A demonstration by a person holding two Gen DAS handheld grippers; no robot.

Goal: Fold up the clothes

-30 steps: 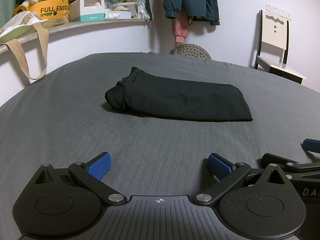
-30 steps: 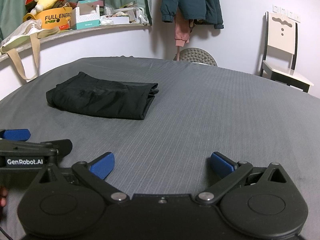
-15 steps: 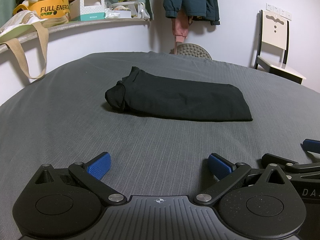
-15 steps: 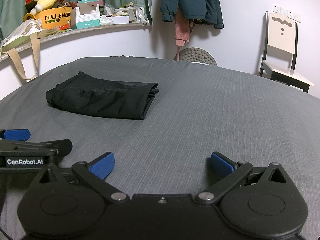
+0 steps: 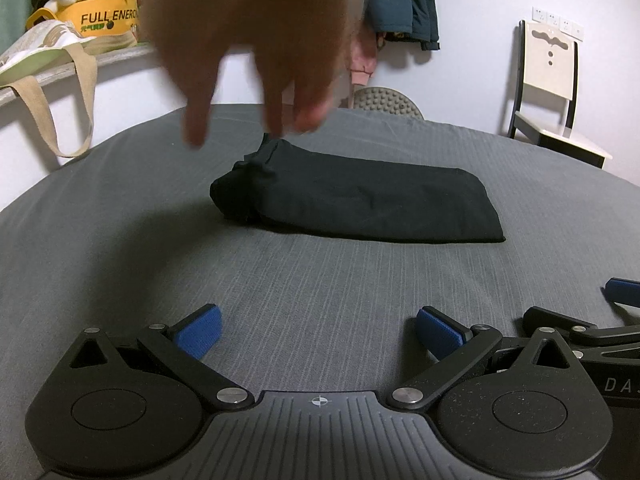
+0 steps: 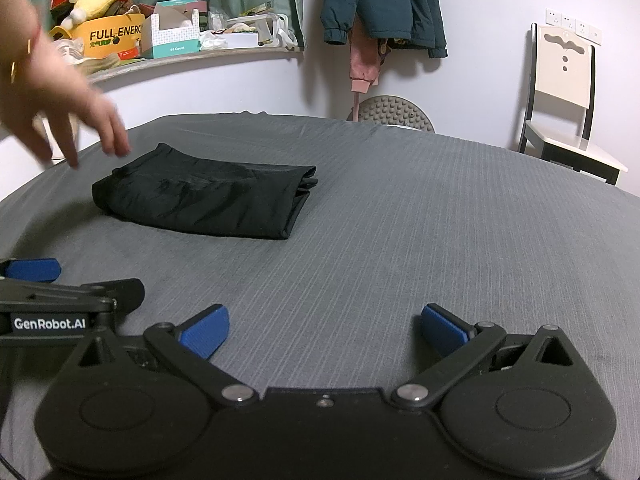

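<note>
Black folded garment (image 5: 356,204) lies finished mid-bed while a bare hand (image 5: 256,40) newly reaches over it, both left claw (image 5: 318,330) and right claw (image 6: 324,330) resting spread apart, empty

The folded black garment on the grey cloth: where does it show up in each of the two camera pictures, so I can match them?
Left wrist view: the folded black garment lies centre, slightly right, beyond the open fingers, under a blurred hand.
Right wrist view: it lies left of centre, the hand at the far left.
Shared landmark: the white chair at the right wall.
</note>
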